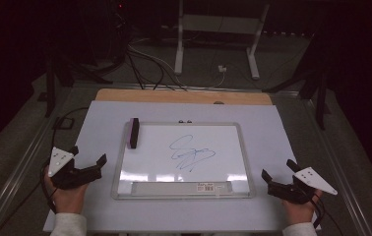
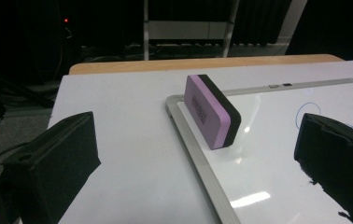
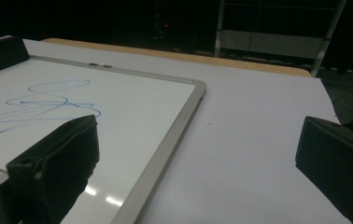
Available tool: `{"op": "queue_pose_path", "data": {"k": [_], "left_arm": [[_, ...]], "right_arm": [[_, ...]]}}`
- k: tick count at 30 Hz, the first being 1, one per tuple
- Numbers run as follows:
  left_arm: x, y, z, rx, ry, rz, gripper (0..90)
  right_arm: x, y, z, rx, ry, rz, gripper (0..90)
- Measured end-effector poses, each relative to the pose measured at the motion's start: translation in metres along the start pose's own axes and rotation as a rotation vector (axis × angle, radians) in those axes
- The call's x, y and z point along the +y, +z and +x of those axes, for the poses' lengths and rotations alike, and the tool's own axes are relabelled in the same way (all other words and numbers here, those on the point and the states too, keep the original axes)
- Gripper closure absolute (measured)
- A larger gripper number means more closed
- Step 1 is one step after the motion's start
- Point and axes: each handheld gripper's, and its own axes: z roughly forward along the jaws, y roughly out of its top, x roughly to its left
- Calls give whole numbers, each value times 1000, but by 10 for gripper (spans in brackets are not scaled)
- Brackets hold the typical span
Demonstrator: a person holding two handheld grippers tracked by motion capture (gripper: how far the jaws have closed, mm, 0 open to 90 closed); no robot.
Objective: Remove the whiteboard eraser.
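a whiteboard (image 1: 139, 169) with a blue scribble (image 1: 191, 153) lies on the desk (image 1: 95, 123); an eraser (image 1: 134, 132) stands on its upper left corner. left hand-held gripper (image 1: 89, 158) and right hand-held gripper (image 1: 278, 172), both released and empty, flank the board, seemingly ready to begin.

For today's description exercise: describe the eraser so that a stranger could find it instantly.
Find the framed whiteboard lying on the table. At its far left corner stands a block eraser on edge, pink on one side, black on the other.

tongs (image 2: 198, 163) agape, empty | eraser (image 2: 212, 112) on edge, whiteboard (image 2: 258, 154) corner
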Motion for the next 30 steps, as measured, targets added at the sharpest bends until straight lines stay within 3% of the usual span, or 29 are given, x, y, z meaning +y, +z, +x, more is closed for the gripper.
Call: {"op": "queue_pose_path", "data": {"k": [17,30], "left_arm": [[16,25,-2,-30,-9,7,14],[23,55,-11,-52,-10,37,14]], "right_arm": [[0,0,-1,0,11,1,0],[0,1,-1,2,15,0,0]]}}
